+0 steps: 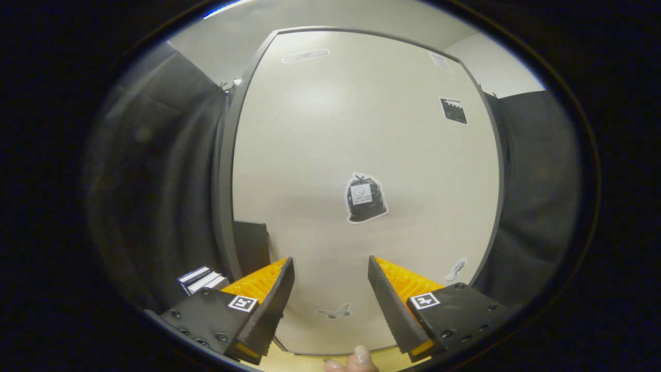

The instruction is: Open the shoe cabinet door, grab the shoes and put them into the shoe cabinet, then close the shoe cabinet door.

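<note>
A large cream cabinet door with a dark frame stands straight ahead of me, and it looks shut. It carries several stickers: a black bag at its middle, a butterfly low down, and a small one near its lower right corner. My gripper is open, its fingers spread wide with nothing between them. They point at the lower part of the door, a short way off it. I see no shoes.
Dark cloth hangs on both sides of the door. Some stacked books or boxes lie low to the left, next to a dark panel. A fingertip shows below the fingers over a pale wood floor.
</note>
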{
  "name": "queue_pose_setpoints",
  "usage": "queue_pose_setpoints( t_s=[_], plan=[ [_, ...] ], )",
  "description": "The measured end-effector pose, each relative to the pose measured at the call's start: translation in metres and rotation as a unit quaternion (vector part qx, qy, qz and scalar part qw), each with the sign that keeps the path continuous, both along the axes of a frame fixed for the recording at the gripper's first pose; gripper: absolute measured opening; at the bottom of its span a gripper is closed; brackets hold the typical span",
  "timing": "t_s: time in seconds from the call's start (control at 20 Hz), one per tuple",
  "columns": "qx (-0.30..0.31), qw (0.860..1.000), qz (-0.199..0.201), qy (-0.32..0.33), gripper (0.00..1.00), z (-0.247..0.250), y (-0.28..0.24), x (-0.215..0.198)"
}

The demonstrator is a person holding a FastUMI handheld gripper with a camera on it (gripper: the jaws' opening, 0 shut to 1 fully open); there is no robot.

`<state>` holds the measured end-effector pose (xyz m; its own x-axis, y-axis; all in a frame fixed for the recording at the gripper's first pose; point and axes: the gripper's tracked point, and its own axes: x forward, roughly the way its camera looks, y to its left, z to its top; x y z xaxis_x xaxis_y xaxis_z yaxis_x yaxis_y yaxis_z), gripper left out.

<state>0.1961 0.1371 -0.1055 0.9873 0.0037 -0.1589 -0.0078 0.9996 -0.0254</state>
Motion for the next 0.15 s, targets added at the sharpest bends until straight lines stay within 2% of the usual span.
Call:
queue_pose_setpoints(
  t_s=[0.15],
  plan=[
    [0.004, 1.000, 0.000, 0.000, 0.92, -0.0009, 0.0002, 0.0007]
  ],
)
